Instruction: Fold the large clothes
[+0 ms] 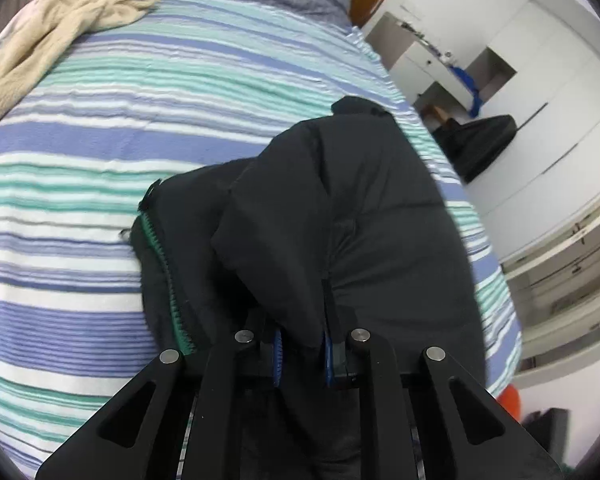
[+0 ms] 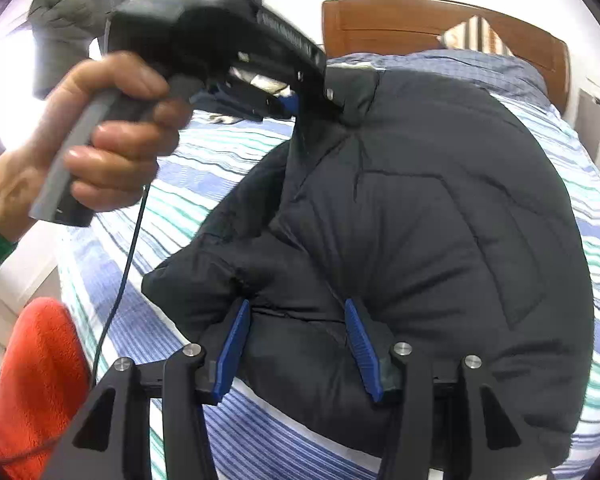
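Observation:
A black padded jacket with a green zipper lies on the striped bedspread. My left gripper is shut on a fold of the jacket and lifts it. In the right wrist view the jacket fills the middle, and my left gripper shows at the top, held by a hand, pinching the jacket's far edge. My right gripper is open, its blue pads on either side of the jacket's near edge.
A beige garment lies at the bed's far left. A wooden headboard and a blue pillow are at the far end. White cupboards stand right of the bed. An orange cloth and a black cable are at the left.

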`<state>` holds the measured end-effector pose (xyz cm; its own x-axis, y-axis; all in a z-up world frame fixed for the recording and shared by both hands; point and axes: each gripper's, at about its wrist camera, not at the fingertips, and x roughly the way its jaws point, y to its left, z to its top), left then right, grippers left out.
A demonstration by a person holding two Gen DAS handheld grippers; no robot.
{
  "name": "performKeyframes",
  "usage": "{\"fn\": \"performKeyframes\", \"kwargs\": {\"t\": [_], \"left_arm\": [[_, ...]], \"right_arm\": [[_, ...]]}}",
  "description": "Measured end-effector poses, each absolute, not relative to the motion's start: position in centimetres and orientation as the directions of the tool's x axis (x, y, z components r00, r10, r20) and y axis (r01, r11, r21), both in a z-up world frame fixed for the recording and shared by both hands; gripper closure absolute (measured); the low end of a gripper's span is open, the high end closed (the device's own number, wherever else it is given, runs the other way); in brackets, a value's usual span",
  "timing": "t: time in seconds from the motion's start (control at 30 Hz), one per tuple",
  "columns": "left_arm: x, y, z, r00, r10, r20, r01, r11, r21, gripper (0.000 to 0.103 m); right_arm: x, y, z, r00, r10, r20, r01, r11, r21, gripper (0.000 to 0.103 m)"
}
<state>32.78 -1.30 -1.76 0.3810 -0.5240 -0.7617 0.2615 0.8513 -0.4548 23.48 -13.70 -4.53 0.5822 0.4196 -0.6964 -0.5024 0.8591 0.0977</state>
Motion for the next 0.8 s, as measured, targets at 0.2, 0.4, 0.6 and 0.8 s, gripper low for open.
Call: {"fn": "performKeyframes", "kwargs": {"t": [0.2, 0.4, 0.6, 0.8], "left_arm": [[33.3, -0.7, -2.9, 0.385, -0.517, -0.764, 0.228, 0.856, -0.464, 0.088], [33.3, 0.4, -4.7, 0.371, -0.515, -0.773, 0.183, 0.856, -0.483, 0.088], [32.7, 1.3, -5.8, 0.383, -0.519, -0.764, 0.131, 0.849, -0.512, 0.087], [30.2, -1.0, -2.6, 0.475, -0.406, -0.781, 0.190, 0.914, -0.360, 0.082]], "right_arm": [[22.6, -12.6, -0.5, 0.620, 0.493, -0.611, -0.518, 0.841, 0.153, 0.053], [26.7, -9.8, -6.6, 0.497, 0.497, -0.711, -0.509, 0.831, 0.226, 0.057], [27.4, -9.0, -8.3, 0.495, 0.461, -0.737, -0.524, 0.835, 0.170, 0.058], [24.8, -9.0, -5.0, 0.519, 0.471, -0.713, -0.535, 0.830, 0.159, 0.055]]}}
